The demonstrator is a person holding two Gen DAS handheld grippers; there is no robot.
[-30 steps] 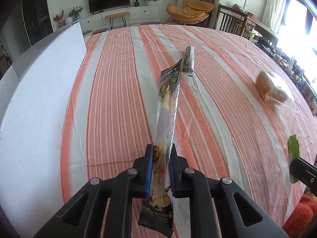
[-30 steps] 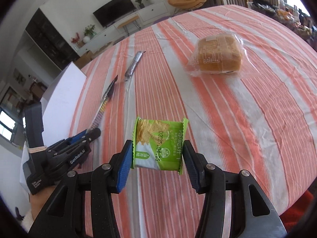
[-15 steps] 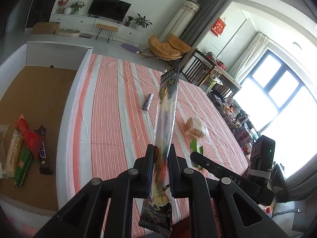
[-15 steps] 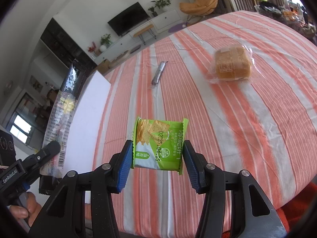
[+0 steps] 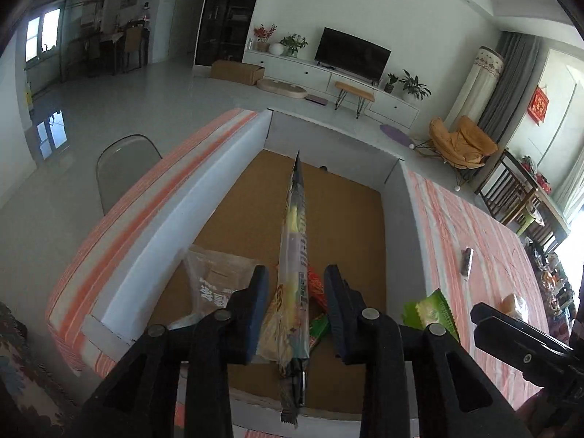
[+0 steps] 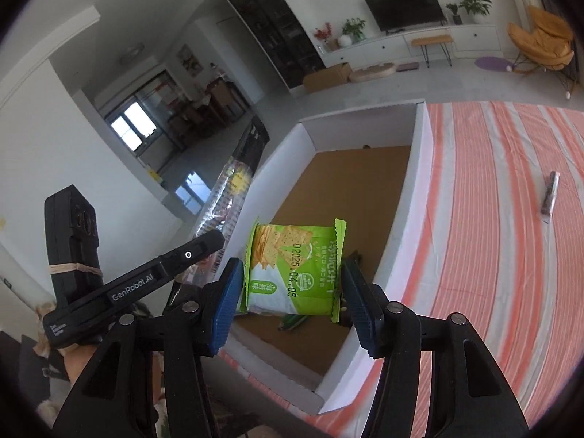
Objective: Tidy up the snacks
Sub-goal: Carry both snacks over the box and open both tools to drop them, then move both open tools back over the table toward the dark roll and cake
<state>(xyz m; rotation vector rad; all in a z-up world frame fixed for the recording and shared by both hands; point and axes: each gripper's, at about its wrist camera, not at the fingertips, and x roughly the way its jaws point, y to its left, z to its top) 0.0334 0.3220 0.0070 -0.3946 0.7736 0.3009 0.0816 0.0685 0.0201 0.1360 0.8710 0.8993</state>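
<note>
Two snacks leave my tongs over the box [image 5: 233, 168]: my left tongs [image 5: 295, 303] have just spread off the long stick pack [image 5: 294, 255], my right tongs [image 6: 292, 292] off the green cracker pack [image 6: 295, 270]. Several packets already lie inside; a dark bar [image 6: 550, 197] and a bread bag [image 5: 514, 303] remain on the table [image 6: 492, 219].

A big table [image 6: 511, 219] with an orange and white striped cloth holds a white box [image 5: 233, 182]. On the cloth, away from the box, lies a small dark snack bar [image 6: 550, 197]. Farther from the box sits a wrapped bun [image 5: 516, 304].
</note>
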